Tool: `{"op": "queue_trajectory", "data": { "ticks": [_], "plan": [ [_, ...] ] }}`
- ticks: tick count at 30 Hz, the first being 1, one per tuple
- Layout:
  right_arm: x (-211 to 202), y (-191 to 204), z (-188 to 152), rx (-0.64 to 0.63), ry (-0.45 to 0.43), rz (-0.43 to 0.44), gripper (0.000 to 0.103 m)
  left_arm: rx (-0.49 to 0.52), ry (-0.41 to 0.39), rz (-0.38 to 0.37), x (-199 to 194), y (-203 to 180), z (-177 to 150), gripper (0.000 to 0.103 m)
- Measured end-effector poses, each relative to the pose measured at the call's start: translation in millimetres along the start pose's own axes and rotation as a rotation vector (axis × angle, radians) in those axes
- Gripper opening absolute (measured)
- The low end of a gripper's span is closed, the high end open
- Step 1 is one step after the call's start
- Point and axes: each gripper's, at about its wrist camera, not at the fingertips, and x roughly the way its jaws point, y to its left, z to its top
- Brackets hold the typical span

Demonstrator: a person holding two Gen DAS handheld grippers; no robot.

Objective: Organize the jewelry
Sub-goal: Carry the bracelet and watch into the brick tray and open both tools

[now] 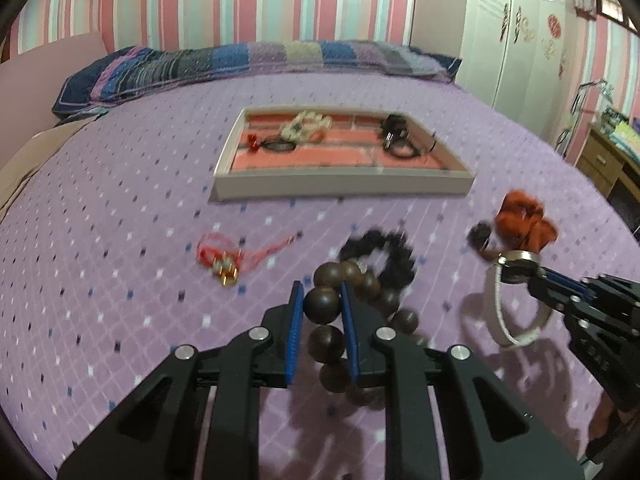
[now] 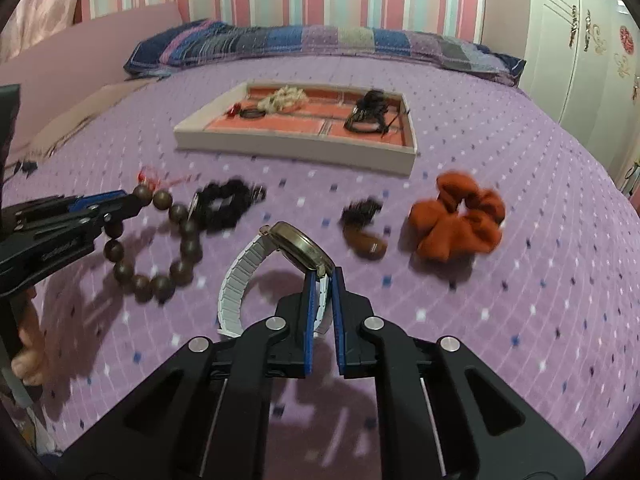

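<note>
Tongs [image 1: 322, 300] clamp beads [image 1: 322, 305]; (watch [image 2: 298, 246] likewise).

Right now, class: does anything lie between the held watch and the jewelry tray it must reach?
Nothing visible does. The watch is clamped in the right hand-held gripper, and bare bedspread runs up to the tray.

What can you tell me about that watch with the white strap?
The watch has a round metal-rimmed case in a dull gold-silver tone and a white ribbed strap that looks like rubber or plastic, closed in a loop. The right gripper is shut on the strap just below the case. The case stands tilted up; the loop hangs toward the purple bedspread, whether touching it is unclear. The dial cannot be read.
</note>
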Motion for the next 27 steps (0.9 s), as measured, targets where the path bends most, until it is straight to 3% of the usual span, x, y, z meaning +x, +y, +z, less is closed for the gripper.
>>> {"op": "queue_trajectory", "data": {
  "ticks": [6,13,21,27],
  "plan": [
    [14.3,-16.5,52.7,0.032,-0.054,-0.02,0.009,-0.018,-0.061,-0.036,0.3,2.7,42.2,0.019],
    [56.8,-31.6,106.5,0.055,-0.049,-0.049,0.009,-0.064,-0.061,-0.05,28.6,29.6,90.8,0.019],
    [121.9,-47.6,141.1,0.091,0.028,-0.087,0.009,-0.121,0.008,-0.071,91.5,58.2,140.1,0.019],
    [160.8,-52.8,140.6,0.087,0.096,-0.119,0.009,-0.14,0.094,0.014,149.1,82.2,148.6,0.019]
  ]
}}
